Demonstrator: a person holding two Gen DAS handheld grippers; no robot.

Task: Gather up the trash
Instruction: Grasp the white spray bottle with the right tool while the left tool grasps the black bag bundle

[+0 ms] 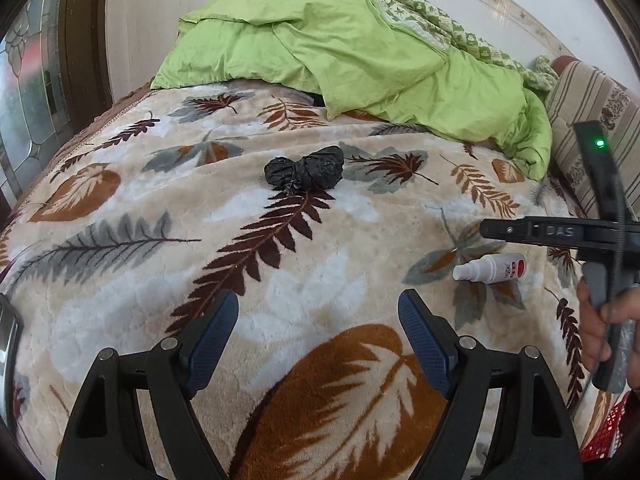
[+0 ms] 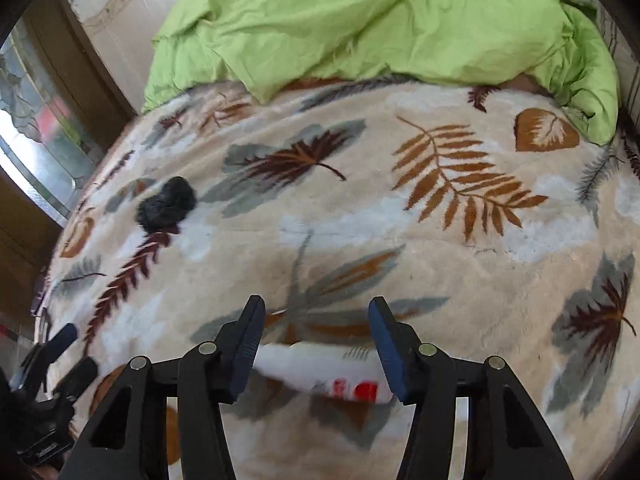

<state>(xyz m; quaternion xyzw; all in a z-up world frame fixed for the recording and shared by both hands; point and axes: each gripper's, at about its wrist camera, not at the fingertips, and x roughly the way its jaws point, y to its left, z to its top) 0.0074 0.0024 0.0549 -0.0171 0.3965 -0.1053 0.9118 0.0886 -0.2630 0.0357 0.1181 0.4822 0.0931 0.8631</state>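
Observation:
A crumpled black plastic bag lies on the leaf-patterned blanket, far ahead of my open, empty left gripper. It also shows at the left in the right wrist view. A small white spray bottle with a red label lies on its side to the right. My right gripper is open and hovers just over this bottle, jaws either side, not touching. The right gripper also shows from the side in the left wrist view.
A rumpled green duvet is piled at the head of the bed. A striped cushion lies at the far right. A glass-panelled door and white wall stand left. The left gripper shows at the lower left.

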